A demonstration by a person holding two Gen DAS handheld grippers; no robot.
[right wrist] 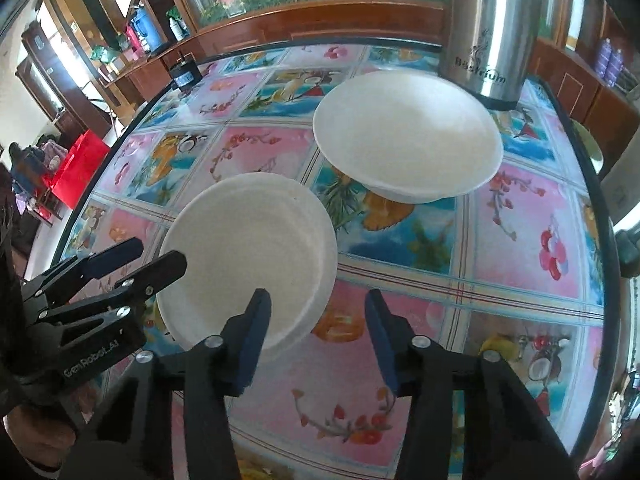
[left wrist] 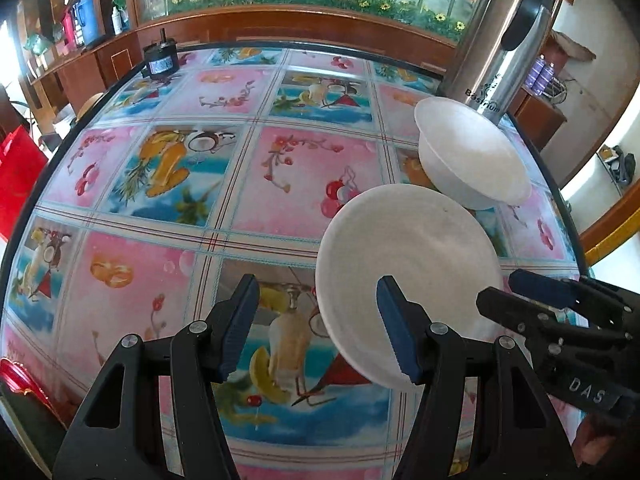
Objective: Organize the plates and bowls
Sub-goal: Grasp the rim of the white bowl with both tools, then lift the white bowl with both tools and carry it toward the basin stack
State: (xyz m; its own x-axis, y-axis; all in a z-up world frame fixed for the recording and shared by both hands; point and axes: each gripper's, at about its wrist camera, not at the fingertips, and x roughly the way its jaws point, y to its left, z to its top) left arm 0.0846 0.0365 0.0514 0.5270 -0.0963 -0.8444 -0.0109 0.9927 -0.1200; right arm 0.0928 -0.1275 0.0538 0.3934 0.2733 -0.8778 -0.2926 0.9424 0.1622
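A white plate [left wrist: 408, 256] lies on the patterned table; it also shows in the right wrist view [right wrist: 248, 256]. A white bowl [left wrist: 472, 156] stands behind it, near a steel flask; it also shows in the right wrist view [right wrist: 408, 140]. My left gripper [left wrist: 316, 328] is open and empty, its right finger over the plate's near left rim. My right gripper [right wrist: 316, 336] is open and empty, its left finger over the plate's near right rim. Each gripper appears in the other's view, the right one [left wrist: 520, 292] and the left one [right wrist: 140, 256], at opposite sides of the plate.
A tall steel thermos flask [left wrist: 500, 36] stands at the table's far right, just behind the bowl; it also shows in the right wrist view [right wrist: 488, 28]. A small black device [left wrist: 160, 60] sits at the far left edge. A wooden cabinet runs behind the table.
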